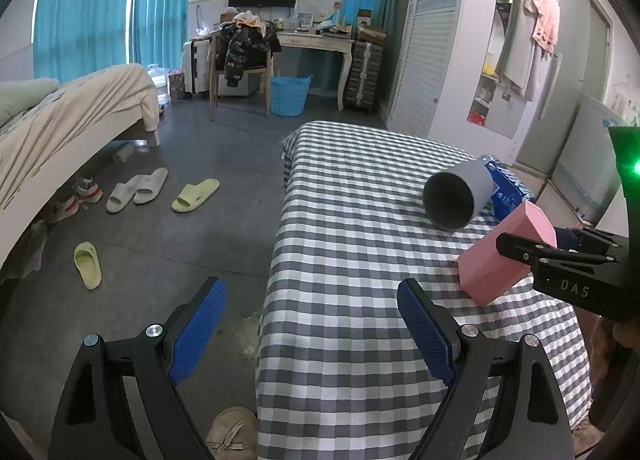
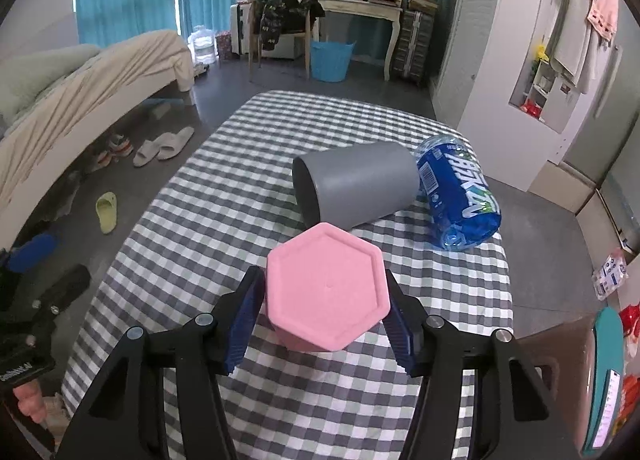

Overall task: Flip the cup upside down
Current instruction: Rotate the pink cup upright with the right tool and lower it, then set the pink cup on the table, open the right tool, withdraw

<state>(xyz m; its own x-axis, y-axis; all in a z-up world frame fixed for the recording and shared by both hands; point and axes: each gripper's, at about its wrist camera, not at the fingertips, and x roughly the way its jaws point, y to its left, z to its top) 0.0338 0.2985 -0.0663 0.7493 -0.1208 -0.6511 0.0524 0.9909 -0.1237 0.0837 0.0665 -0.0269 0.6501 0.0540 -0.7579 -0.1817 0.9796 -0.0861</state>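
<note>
A pink hexagonal cup (image 2: 326, 288) is held between the blue pads of my right gripper (image 2: 320, 316), its flat base facing the camera. In the left wrist view the same pink cup (image 1: 504, 256) is tilted, its lower end touching or just above the checked cloth, with the right gripper (image 1: 560, 260) clamped on it. My left gripper (image 1: 312, 332) is open and empty over the table's near left edge. A grey cup (image 2: 356, 188) lies on its side behind the pink one, mouth to the left; it also shows in the left wrist view (image 1: 456, 192).
A blue-labelled water bottle (image 2: 460, 196) lies on its side right of the grey cup. The table has a grey-and-white checked cloth (image 2: 192, 220). Slippers (image 1: 136, 188) lie on the floor to the left, near a bed (image 1: 60, 120).
</note>
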